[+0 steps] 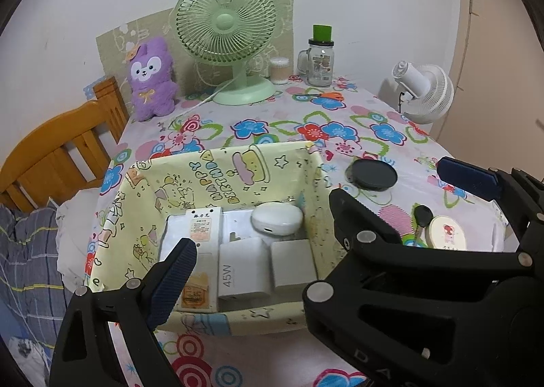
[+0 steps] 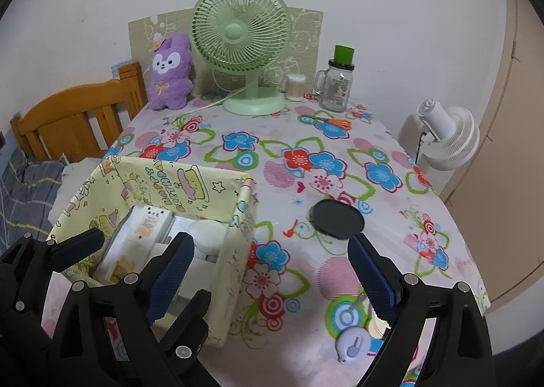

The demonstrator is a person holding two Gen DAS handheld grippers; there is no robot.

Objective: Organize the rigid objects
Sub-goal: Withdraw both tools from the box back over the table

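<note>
A yellow cartoon-print box stands on the flowered tablecloth. In it lie a long white device, a white oval case, a white 45W charger and a white cube. My left gripper hangs open above the box with nothing between its fingers. Its right finger is hidden behind the right gripper. Just right of the box, my right gripper is open and holds nothing. A black disc lies beyond it. A lilac tape measure lies near its right finger.
A cream round tin and a black key fob lie at the near right. Orange scissors, a green fan, a purple plush and a glass jar stand at the back. A white fan stands beyond the table's right edge.
</note>
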